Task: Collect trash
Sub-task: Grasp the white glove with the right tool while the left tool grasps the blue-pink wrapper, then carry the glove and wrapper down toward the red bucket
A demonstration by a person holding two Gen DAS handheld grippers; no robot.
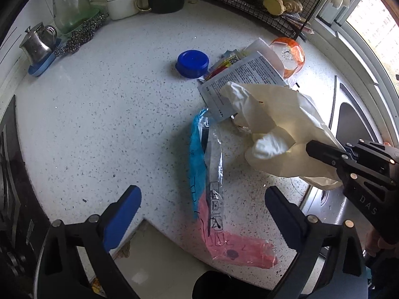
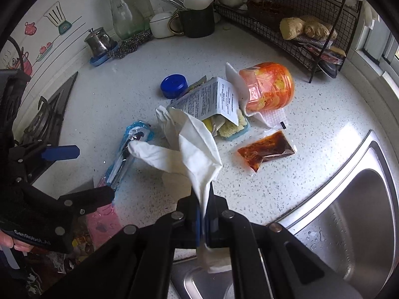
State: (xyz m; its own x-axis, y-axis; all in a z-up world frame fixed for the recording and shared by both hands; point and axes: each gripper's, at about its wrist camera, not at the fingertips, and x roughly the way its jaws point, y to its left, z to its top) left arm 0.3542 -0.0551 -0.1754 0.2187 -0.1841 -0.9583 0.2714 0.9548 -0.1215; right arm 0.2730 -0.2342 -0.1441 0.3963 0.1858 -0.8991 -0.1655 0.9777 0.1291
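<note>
My right gripper (image 2: 205, 211) is shut on a white rubber glove (image 2: 194, 144) and holds it above the speckled counter (image 2: 286, 186); it also shows in the left wrist view (image 1: 281, 129). My left gripper (image 1: 202, 206) is open and empty above a blue, clear and pink plastic wrapper (image 1: 209, 186), which also shows in the right wrist view (image 2: 129, 147). Behind lie a printed leaflet (image 2: 207, 99), a blue lid (image 2: 174, 86), an orange plastic jar (image 2: 269, 87) on its side, a sauce packet (image 2: 265, 150) and a sponge (image 2: 230, 128).
A steel sink (image 2: 349, 211) lies to the right. A black wire rack (image 2: 299, 12) with ginger stands at the back right. A glass carafe (image 2: 124, 10), a steel pot (image 2: 98, 42) and a utensil cup (image 2: 197, 17) line the back wall. A stove (image 2: 45, 119) lies left.
</note>
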